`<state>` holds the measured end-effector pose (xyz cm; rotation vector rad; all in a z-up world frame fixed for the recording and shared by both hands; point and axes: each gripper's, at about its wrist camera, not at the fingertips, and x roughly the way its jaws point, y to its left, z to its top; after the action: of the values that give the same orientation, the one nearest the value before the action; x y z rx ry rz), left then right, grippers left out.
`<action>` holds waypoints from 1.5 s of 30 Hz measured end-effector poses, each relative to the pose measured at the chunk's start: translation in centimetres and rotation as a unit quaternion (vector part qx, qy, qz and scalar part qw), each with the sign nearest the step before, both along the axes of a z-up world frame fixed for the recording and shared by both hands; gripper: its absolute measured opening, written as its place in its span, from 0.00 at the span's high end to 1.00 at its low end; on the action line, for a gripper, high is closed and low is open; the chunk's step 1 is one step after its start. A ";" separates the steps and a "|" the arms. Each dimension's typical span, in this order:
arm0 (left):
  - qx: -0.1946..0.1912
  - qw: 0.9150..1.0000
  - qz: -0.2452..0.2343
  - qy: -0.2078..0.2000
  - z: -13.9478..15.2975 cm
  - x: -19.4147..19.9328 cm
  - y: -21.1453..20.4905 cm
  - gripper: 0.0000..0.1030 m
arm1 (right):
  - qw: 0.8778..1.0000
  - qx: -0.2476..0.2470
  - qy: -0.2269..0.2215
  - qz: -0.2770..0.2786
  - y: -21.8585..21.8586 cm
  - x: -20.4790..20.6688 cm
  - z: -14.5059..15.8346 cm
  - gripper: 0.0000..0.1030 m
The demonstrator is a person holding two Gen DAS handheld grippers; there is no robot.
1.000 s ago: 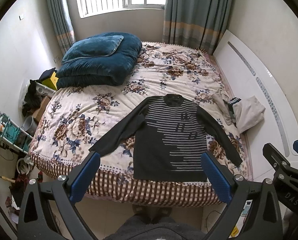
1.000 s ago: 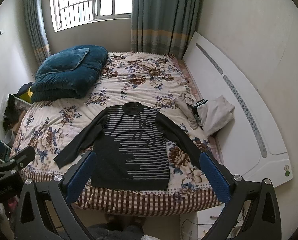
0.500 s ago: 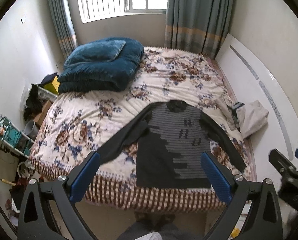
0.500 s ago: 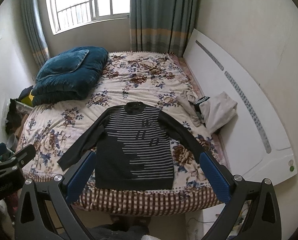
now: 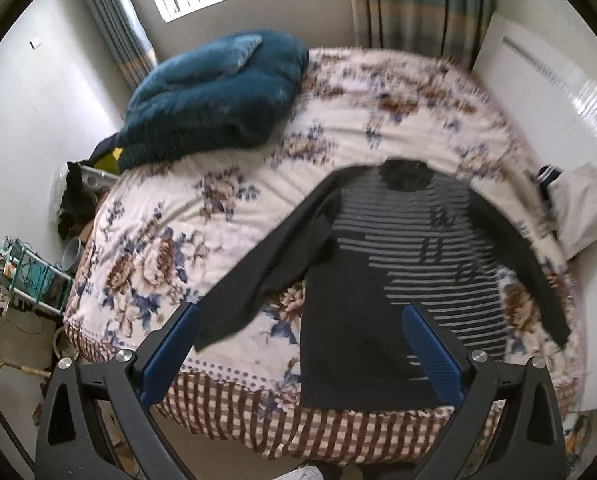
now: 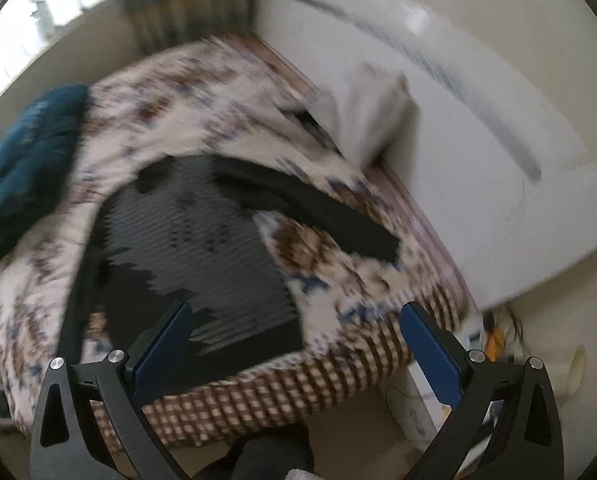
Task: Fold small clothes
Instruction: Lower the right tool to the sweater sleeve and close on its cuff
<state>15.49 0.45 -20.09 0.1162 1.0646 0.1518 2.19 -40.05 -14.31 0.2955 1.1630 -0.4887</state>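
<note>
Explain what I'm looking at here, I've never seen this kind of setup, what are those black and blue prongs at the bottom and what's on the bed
Those prongs are the two fingers of a hand-held gripper; a person carries one in each hand, and each has a wide-angle camera looking forward along its fingers. One picture comes from the left gripper, the other from the right gripper. Both stand open and hold nothing.

Ahead is a bed with a floral bedspread. A dark striped sweater lies flat near the bed's near edge, sleeves spread out. A folded blue blanket sits at the far left, and some pale clothing lies at the right side. The right gripper's picture is blurred, so fine detail there is lost.
</note>
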 end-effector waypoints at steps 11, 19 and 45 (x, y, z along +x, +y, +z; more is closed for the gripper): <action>0.050 0.994 0.030 0.088 -17.3 8.8 -8.4 0.00 | 0.969 0.114 0.065 -0.209 -22.9 1.9 -26.1 0.01; 0.049 0.990 -0.001 0.130 -28.3 13.4 -13.7 0.00 | 0.931 0.161 0.072 -0.320 -34.1 2.5 -41.0 0.17; 0.040 0.987 -0.053 0.145 -34.8 19.5 -18.1 0.00 | 0.888 0.233 -0.073 -0.390 -39.6 5.0 -42.5 0.42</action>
<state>34.94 -17.69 -54.93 0.2740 1.3394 0.0829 7.22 -79.69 -56.83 1.2283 0.9681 -0.8633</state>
